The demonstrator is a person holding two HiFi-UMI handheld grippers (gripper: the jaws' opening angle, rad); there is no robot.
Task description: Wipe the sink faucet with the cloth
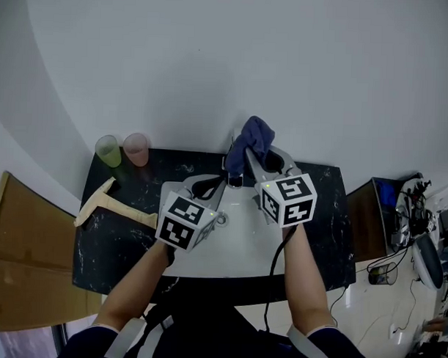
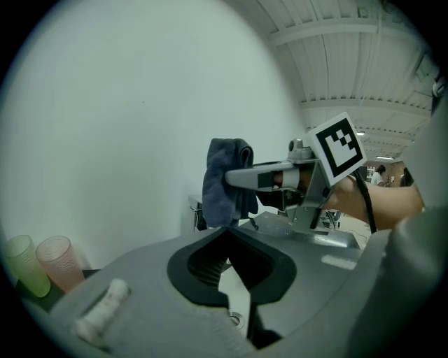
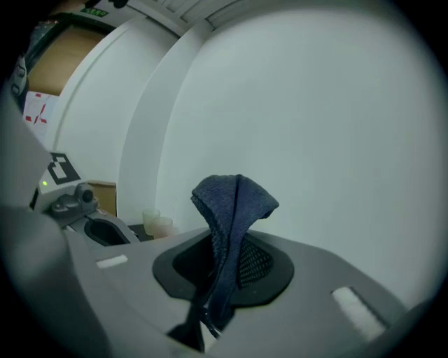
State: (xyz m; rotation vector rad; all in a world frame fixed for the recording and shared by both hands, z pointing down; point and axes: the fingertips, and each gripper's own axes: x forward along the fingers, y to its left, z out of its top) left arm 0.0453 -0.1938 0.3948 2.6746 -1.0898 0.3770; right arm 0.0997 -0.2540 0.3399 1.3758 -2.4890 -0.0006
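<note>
My right gripper (image 3: pixel 220 280) has its fingers clamped on the blue cloth (image 3: pixel 234 203), just above the faucet (image 2: pixel 198 215) at the bench's (image 1: pixel 119 237) back edge. The left gripper's (image 2: pixel 225 269) fingers are together and empty over the sink (image 1: pixel 236 245).

We can read no words, numbers or brands anywhere; the marker cubes (image 1: pixel 184 223) carry only black-and-white square patterns, no lettering.

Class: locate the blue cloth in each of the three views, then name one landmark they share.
Head view: top centre, cloth held in the right gripper.
Left gripper view: centre, hanging from the right gripper.
Right gripper view: centre, clamped between its jaws.
Shared landmark: the two cups by the wall.
</note>
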